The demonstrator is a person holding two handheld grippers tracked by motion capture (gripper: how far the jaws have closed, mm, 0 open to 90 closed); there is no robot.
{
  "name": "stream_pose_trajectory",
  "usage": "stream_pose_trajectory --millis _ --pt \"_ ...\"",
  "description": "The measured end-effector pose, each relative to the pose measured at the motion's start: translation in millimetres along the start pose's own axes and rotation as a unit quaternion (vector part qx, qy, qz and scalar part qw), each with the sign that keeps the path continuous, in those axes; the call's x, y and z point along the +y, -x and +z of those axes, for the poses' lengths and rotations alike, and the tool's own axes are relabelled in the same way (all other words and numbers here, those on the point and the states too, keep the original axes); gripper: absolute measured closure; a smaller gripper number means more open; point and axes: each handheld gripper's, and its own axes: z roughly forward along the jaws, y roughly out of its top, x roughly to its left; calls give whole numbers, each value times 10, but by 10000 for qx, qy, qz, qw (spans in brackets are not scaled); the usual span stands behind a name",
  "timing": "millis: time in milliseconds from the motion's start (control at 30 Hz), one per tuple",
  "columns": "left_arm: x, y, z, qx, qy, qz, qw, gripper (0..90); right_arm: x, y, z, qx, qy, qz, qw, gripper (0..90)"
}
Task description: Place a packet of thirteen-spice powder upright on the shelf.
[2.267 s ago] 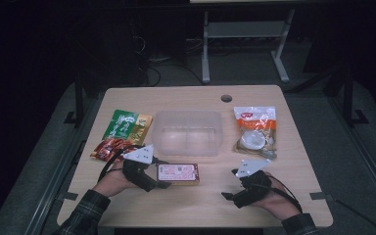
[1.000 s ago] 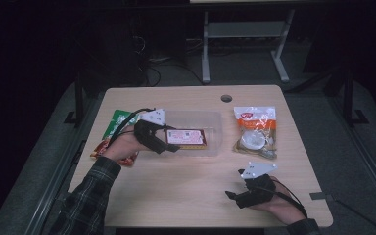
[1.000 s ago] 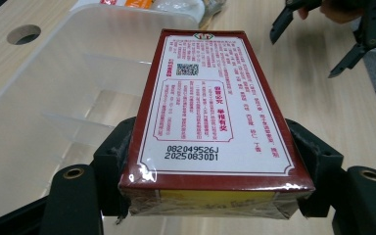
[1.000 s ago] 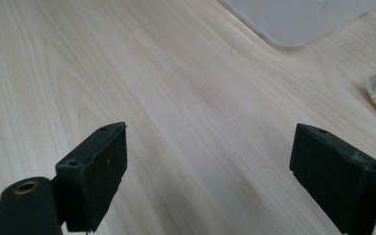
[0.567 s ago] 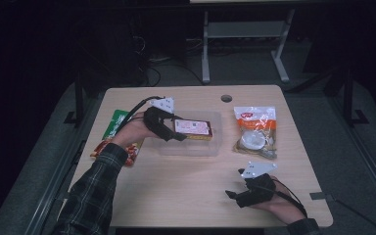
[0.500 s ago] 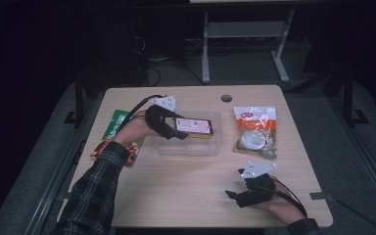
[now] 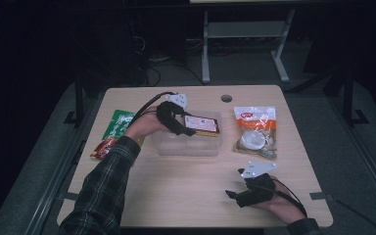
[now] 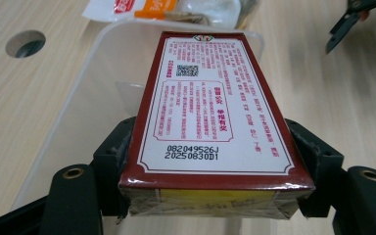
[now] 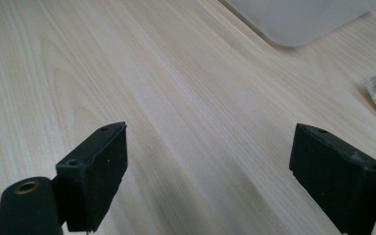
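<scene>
Left gripper (image 7: 188, 128) fingers clamp the red box (image 8: 210, 105) flat over the clear tub (image 7: 188, 144), long axis pointing away from the hand; right gripper (image 9: 208, 171) (fingers wide, empty) rests on the surface (image 7: 176, 191).

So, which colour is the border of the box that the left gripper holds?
Dark red, around a white printed face on the box; the left gripper view shows it best.

Pale wood-grain bench (image 7: 186, 196) with a round hole (image 7: 226, 98) near its far edge, standing on a grey floor (image 7: 352, 161). Behind it, a white metal stand (image 7: 245, 34) and loose cables (image 7: 161, 63) in a dark, unlit room.
</scene>
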Motion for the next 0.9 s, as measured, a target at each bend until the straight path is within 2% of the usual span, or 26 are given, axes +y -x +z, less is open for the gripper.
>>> stream_pose_trajectory --millis 267,500,567,633,733,900 --pt "1 -7 86 31 -38 -89 9999 311 -3 10 -7 2 16 23 10000 137" --pt "10 -19 102 30 -21 -31 10000 310 -3 6 3 11 -1 1 10000 137" --pt "16 -9 108 13 56 -88 9999 310 -2 5 5 11 0 13 10000 137" --pt "26 -16 104 20 51 -22 10000 310 -2 5 5 15 -2 11 10000 137" --pt "41 -11 97 34 154 -81 9998 310 -2 4 6 20 0 15 10000 137" --pt "88 -7 82 60 326 -55 9994 309 -1 3 7 22 1 7 10000 138"
